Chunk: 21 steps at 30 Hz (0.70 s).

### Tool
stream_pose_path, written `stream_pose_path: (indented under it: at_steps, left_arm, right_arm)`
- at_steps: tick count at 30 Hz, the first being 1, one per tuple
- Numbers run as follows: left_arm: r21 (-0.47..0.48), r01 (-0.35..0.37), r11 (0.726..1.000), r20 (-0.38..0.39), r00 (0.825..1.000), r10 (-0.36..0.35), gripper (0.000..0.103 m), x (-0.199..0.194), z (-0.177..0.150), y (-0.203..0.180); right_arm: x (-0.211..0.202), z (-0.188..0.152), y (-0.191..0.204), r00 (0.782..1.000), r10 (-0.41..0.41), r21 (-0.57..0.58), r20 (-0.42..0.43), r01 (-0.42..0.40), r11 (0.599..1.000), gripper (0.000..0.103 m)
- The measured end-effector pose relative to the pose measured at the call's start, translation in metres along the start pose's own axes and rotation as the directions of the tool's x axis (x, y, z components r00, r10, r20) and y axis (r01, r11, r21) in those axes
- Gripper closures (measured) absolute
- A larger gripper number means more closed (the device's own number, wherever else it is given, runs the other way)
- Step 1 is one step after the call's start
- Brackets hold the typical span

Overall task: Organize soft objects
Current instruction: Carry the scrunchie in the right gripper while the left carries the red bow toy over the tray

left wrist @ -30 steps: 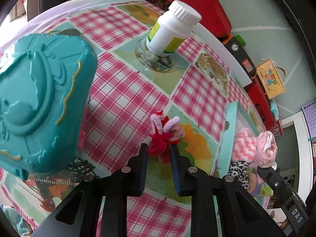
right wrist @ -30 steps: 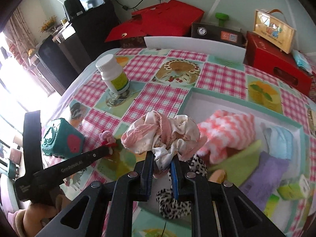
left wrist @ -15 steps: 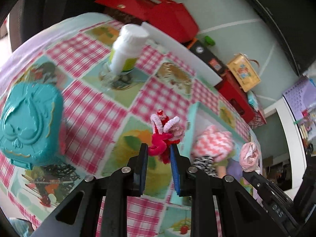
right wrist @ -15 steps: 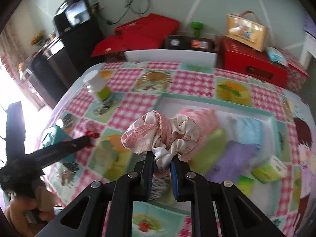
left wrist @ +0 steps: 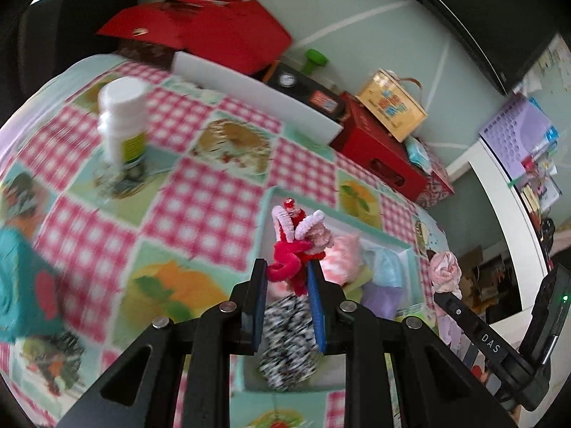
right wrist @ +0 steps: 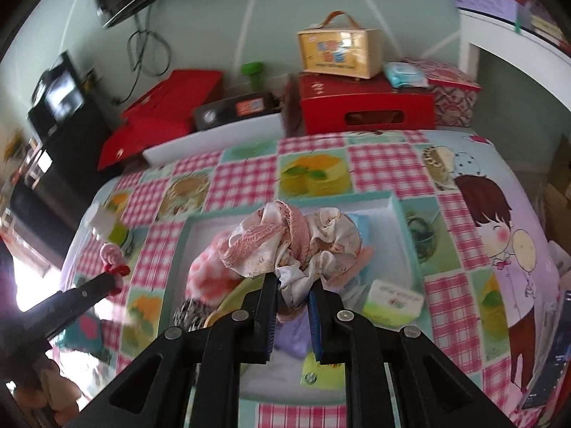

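Both tongs have swung from the open counter toward the tray w/ their loads. In the left view the red/pink pipe-cleaner toy, seen over checked cloth a sec ago, now sits over the tray's near-left edge. In the right view the scrunchie hangs above the tray interior instead of its left rim. Judgement: transport nearly done, drop comes next.

Left tongs narrowly parted, clamped on the toy's lower loops; the toy sticks up past the tips. Right tongs nearly closed, pinching the scrunchie's white fabric; the bunch bulges above the tips. Tray already holds pink chevron, leopard, purple and blue soft items. White bottle stays on the counter, well apart.
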<state>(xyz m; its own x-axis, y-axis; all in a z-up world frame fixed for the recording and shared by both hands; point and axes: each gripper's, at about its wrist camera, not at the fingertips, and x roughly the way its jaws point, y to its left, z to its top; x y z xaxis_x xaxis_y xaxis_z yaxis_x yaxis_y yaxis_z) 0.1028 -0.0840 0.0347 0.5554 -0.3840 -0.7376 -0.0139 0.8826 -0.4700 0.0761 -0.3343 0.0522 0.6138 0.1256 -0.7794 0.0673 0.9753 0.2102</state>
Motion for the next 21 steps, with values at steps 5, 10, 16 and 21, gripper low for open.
stream_pose_path:
  at_steps: [5,10,16,21]
  left_arm:
    - [0.05,0.014,0.999,-0.029,0.999,-0.013,0.08,0.025,0.015,-0.024]
    - [0.073,0.001,0.997,-0.053,0.999,0.003,0.08,0.05,0.029,-0.029]
    - [0.067,-0.042,0.997,-0.072,0.996,0.047,0.08,0.075,0.041,-0.021]
    - [0.072,-0.056,0.996,-0.089,0.994,0.063,0.08,0.092,0.044,-0.02]
  right_arm:
    - [0.005,0.014,-0.011,1.0,-0.004,0.061,0.03,0.002,0.998,0.086]
    - [0.02,0.023,-0.022,0.999,-0.009,0.122,0.032,0.005,0.992,0.086]
    - [0.049,0.025,-0.019,1.0,-0.01,0.128,0.0,0.01,0.992,0.086]
    - [0.069,0.019,-0.014,0.999,-0.012,0.105,-0.034,0.015,0.994,0.086]
